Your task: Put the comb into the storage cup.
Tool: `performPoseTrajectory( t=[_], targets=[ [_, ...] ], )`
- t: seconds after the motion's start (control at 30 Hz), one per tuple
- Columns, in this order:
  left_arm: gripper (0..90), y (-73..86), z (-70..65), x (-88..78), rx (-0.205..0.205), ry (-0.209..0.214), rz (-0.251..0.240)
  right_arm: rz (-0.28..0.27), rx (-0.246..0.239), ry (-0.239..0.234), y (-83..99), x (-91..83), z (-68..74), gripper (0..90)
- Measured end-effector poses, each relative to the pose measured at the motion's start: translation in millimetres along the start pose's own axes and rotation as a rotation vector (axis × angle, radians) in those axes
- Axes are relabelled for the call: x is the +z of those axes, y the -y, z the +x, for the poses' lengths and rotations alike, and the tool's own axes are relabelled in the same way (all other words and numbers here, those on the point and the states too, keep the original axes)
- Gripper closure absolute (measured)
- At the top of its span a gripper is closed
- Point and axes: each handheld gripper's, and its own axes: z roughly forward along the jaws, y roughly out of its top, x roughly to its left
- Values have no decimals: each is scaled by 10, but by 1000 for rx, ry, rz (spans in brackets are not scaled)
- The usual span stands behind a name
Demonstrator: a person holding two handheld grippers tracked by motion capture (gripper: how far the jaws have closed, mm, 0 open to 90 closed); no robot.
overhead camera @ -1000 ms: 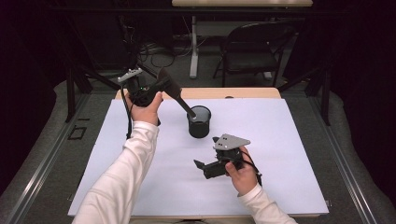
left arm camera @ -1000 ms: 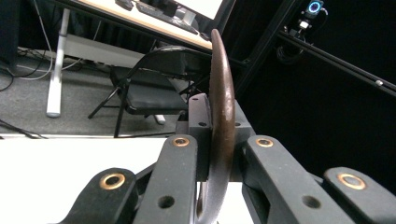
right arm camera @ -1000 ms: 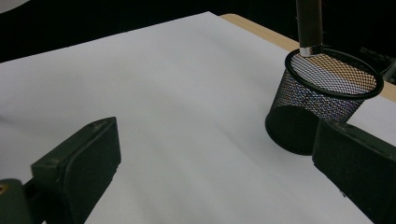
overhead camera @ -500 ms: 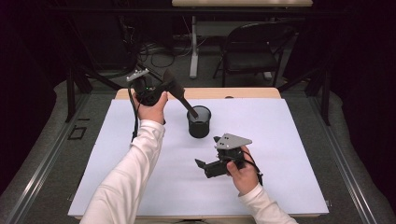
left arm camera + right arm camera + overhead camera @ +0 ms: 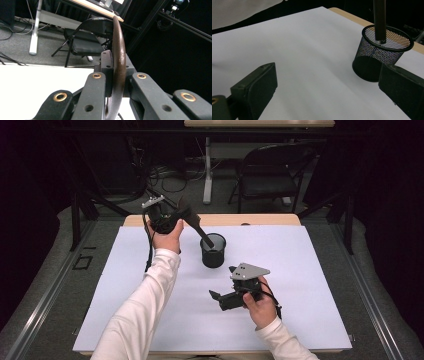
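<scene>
A dark brown utensil (image 5: pixel 199 229) slants down from my left gripper (image 5: pixel 186 214) into a black mesh cup (image 5: pixel 213 252) at the middle of the white sheet. The left gripper is shut on the utensil's broad curved end (image 5: pixel 118 47), seen edge-on between the jaws, above the table's far left. The thin handle (image 5: pixel 379 17) stands inside the mesh cup (image 5: pixel 384 52), its tip below the rim. My right gripper (image 5: pixel 218 300) rests low on the sheet in front of the cup, open, with nothing between its fingers (image 5: pixel 257 87); the cup stands just past its right jaw.
A white sheet (image 5: pixel 310 270) covers the table, with a strip of wooden tabletop (image 5: pixel 260 220) showing at the far edge. A black folding chair (image 5: pixel 270 175) and table legs stand behind. Dark frame posts (image 5: pixel 75 215) rise at the left and right.
My left hand has moved right and down with the utensil, and the handle's tip has gone from the cup's rim down into the cup. The right gripper has kept still.
</scene>
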Motion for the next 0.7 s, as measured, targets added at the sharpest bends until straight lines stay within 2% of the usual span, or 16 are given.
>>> performPoseTrajectory(
  t=[0.7],
  targets=[
    [858,125,63,149,-21,-15,22,1,-2,-1,4,4,6,18]
  ],
)
